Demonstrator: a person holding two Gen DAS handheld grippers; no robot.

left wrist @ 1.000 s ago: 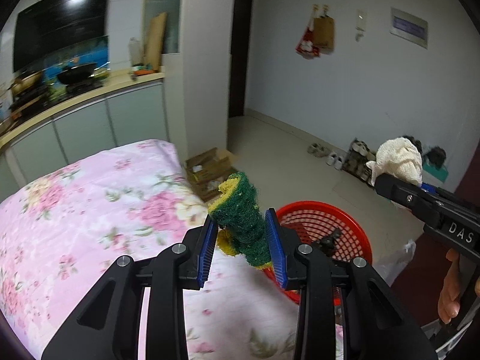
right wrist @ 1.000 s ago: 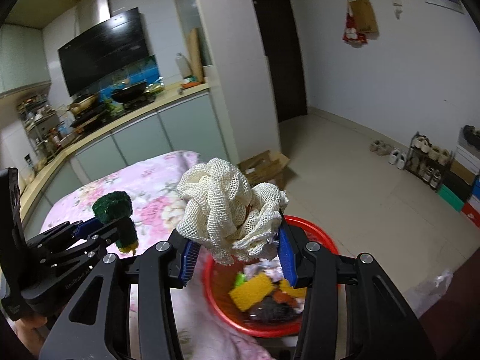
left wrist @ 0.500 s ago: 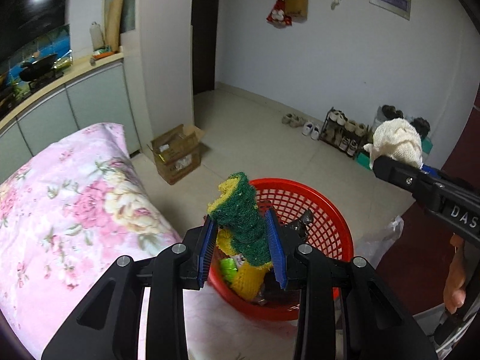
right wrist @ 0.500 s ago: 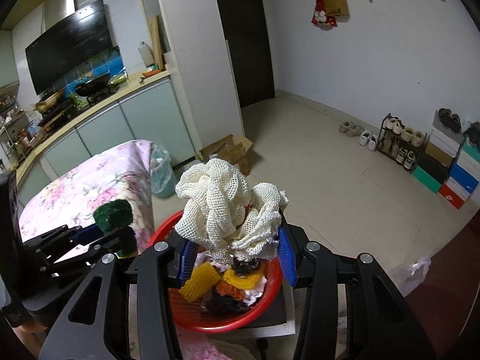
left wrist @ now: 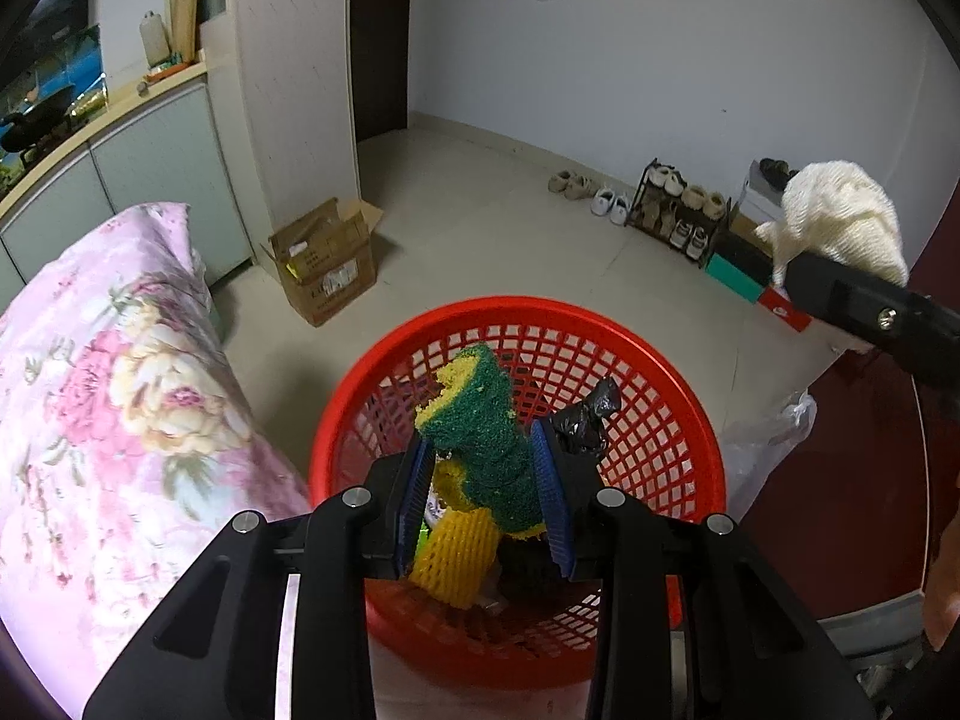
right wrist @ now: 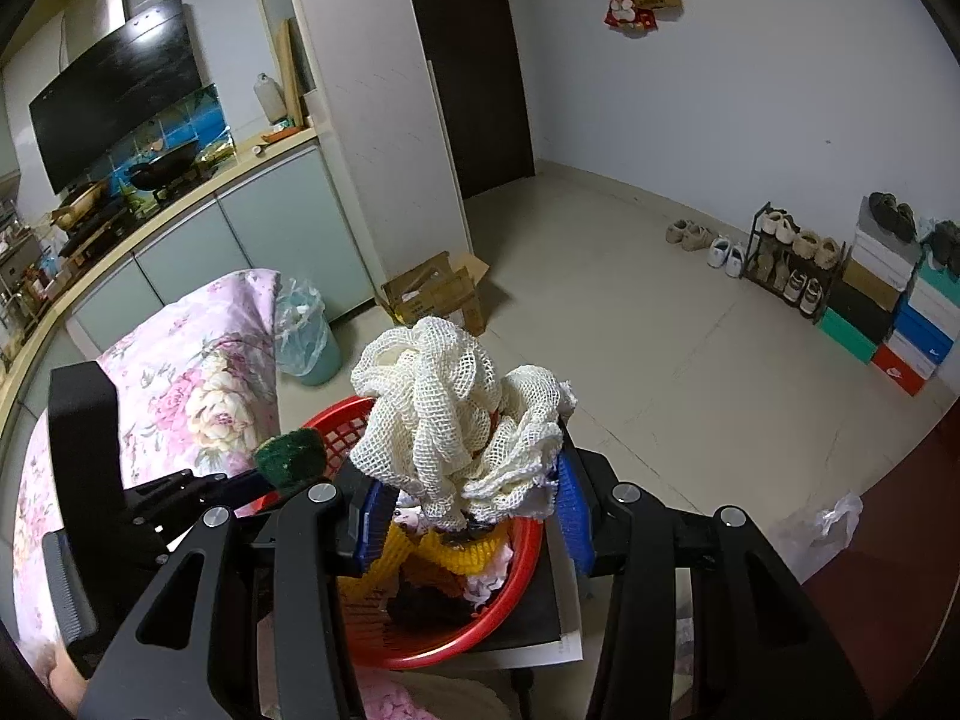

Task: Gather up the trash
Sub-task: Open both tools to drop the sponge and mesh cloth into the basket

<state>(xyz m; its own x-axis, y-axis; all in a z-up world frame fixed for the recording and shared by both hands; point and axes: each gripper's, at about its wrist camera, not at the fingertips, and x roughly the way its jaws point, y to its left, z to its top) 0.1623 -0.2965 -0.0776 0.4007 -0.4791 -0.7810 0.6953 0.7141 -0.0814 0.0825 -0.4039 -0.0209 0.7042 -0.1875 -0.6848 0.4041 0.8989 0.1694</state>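
Note:
My left gripper (left wrist: 483, 501) is shut on a green and yellow scouring sponge (left wrist: 480, 444) and holds it over the red mesh basket (left wrist: 660, 372). The basket holds yellow foam netting (left wrist: 456, 558), a black bag (left wrist: 585, 417) and other scraps. My right gripper (right wrist: 465, 507) is shut on a wad of white mesh cloth (right wrist: 450, 414), above the basket's (right wrist: 510, 588) far side. The cloth (left wrist: 840, 216) also shows at the right of the left wrist view. The sponge (right wrist: 291, 456) shows left of it in the right wrist view.
A table with a pink floral cloth (left wrist: 90, 396) lies left of the basket. A cardboard box (left wrist: 324, 264) and a lined bin (right wrist: 303, 330) stand on the floor beyond. A shoe rack (right wrist: 792, 258) and shoe boxes (right wrist: 906, 324) line the right wall. Kitchen cabinets (right wrist: 240, 240) run along the left.
Both grippers have moved from over the table to above the red basket, still holding the sponge and the mesh cloth.

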